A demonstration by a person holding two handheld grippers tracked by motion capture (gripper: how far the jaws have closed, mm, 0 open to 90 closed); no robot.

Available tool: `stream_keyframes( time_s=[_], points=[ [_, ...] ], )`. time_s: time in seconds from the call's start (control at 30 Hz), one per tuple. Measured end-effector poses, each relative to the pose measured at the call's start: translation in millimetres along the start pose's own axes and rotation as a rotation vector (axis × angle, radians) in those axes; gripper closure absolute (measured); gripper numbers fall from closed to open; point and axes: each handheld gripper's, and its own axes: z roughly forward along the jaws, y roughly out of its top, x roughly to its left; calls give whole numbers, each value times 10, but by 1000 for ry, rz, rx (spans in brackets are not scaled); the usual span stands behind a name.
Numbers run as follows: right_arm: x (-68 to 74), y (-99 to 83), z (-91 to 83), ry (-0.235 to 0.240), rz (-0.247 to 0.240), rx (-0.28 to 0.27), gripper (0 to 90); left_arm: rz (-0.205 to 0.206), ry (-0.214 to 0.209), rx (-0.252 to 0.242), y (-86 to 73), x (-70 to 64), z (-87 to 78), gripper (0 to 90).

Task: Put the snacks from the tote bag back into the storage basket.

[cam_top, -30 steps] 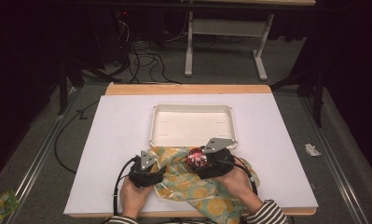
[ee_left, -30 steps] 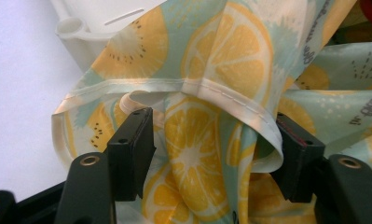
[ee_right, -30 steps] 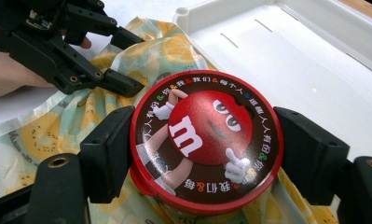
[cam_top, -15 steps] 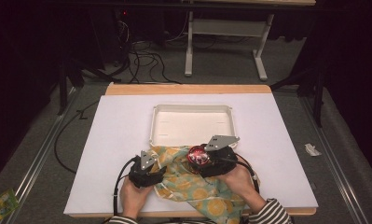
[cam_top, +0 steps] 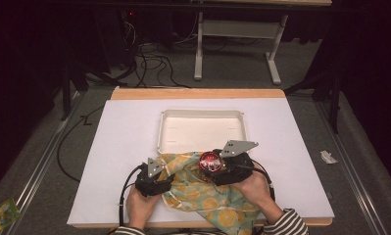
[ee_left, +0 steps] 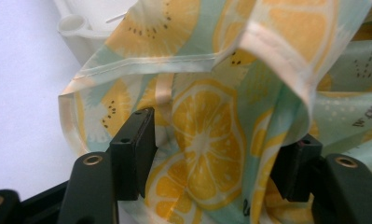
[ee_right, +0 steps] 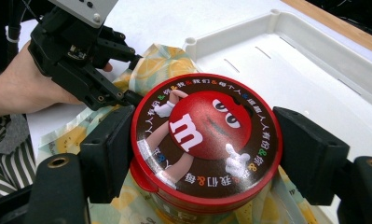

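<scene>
A round red tin (ee_right: 204, 140) with a cartoon candy figure on its lid sits on a crumpled lemon-print cloth (cam_top: 203, 193) at the near middle of the table. My right gripper (ee_right: 204, 142) is shut on the tin, one jaw against each side of it. In the high view the tin (cam_top: 210, 160) sits just in front of a white tray (cam_top: 201, 128), with the right gripper (cam_top: 213, 165) around it. My left gripper (ee_left: 216, 158) stands open at the cloth's left edge, with folds of the cloth (ee_left: 207, 135) bunched between its jaws. The high view shows the left gripper (cam_top: 167, 177) beside the cloth.
The shallow white tray (ee_right: 286, 70) lies just beyond the tin, its near rim partly under the cloth. A white mat (cam_top: 119, 147) covers the table, bare on both sides. Cables (cam_top: 122, 196) trail from the grippers toward the near edge.
My right gripper has crept a little away from the person, toward the tray, with the tin in it. The left gripper has hardly moved.
</scene>
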Motion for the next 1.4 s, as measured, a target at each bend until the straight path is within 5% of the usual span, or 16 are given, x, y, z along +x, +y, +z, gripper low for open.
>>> stream_keyframes(
  time_s=[0.37, 0.63, 0.73, 0.9, 1.0, 1.27, 1.4],
  points=[
    [-73, 6, -141, -1, 12, -16, 256, 11, -20, -4, -2, -1, -5, 473],
    [-106, -7, -177, 10, 9, -9, 256, 52, -28, -17, -9, -35, -17, 822],
    [-101, -3, -177, 12, 6, -9, 256, 43, -31, -13, -6, -26, -18, 877],
    [-117, 0, -241, 19, 15, -37, 271, 9, -56, -10, -3, 16, -14, 894],
    [-152, -16, -310, -28, 21, -43, 272, 1, -63, -12, -2, 24, -12, 895],
    [-197, -60, -299, -23, 40, -16, 273, -9, -72, -12, -1, 39, -12, 889],
    [-214, -29, -351, -24, 38, -35, 273, -9, -89, -17, -4, 50, -17, 798]
  ],
)
